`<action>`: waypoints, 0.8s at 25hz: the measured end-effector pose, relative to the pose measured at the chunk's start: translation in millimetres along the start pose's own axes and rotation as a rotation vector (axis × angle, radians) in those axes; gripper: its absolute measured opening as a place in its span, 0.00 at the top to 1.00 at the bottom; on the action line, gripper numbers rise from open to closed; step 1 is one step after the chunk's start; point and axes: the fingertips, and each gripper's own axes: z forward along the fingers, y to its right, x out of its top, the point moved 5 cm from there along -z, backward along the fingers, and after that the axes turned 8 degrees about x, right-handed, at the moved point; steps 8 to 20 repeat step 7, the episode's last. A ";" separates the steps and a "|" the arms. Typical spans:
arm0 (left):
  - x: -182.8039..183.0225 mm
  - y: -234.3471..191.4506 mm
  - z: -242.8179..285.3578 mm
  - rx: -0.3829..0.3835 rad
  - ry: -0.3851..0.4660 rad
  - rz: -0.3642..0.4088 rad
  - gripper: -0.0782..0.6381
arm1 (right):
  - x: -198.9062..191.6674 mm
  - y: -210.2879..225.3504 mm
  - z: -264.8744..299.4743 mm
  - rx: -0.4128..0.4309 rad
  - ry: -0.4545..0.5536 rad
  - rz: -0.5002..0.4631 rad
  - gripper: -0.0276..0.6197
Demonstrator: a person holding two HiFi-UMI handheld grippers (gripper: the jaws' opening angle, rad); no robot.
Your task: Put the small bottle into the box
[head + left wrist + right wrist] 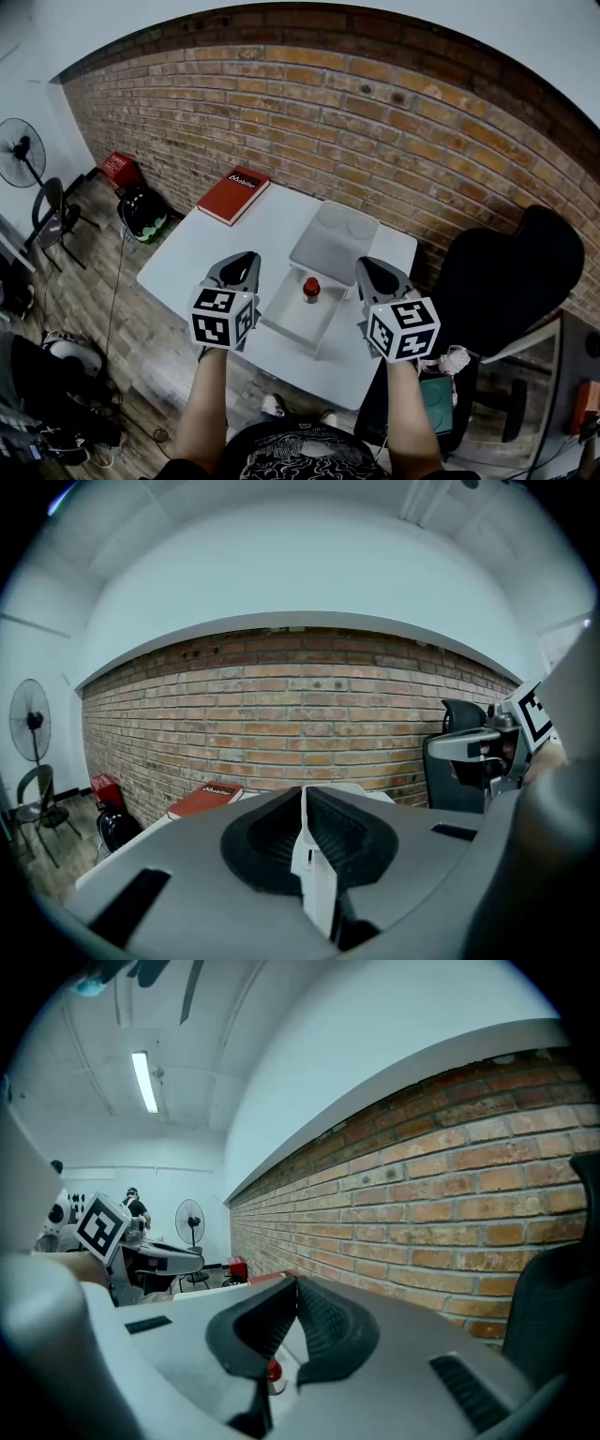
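Note:
A small bottle [311,289] with a red cap stands upright inside the open white box [284,325] at the middle of the white table [202,253]. My left gripper [246,259] hovers just left of the box, its jaws shut with nothing between them; in the left gripper view the left gripper [304,795] shows its pads meeting. Just right of the box is my right gripper [369,266], also shut and empty. Through the gap under the closed tips of the right gripper [294,1284], the bottle's red cap [273,1370] peeks out.
The box's white lid [335,242] lies behind the box. A red book [233,195] rests on the table's far left corner. A black chair [511,272] stands to the right, a fan [21,150] and bags at the left along the brick wall.

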 end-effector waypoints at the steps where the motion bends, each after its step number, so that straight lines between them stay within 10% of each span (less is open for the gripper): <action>1: -1.0 0.3 1.0 -0.001 -0.003 0.000 0.84 | -0.5 0.1 0.4 0.000 -0.001 0.000 0.92; 20: -2.2 3.6 7.8 -0.011 -0.007 0.010 0.84 | -1.5 2.0 3.7 -0.001 -0.003 -0.003 0.92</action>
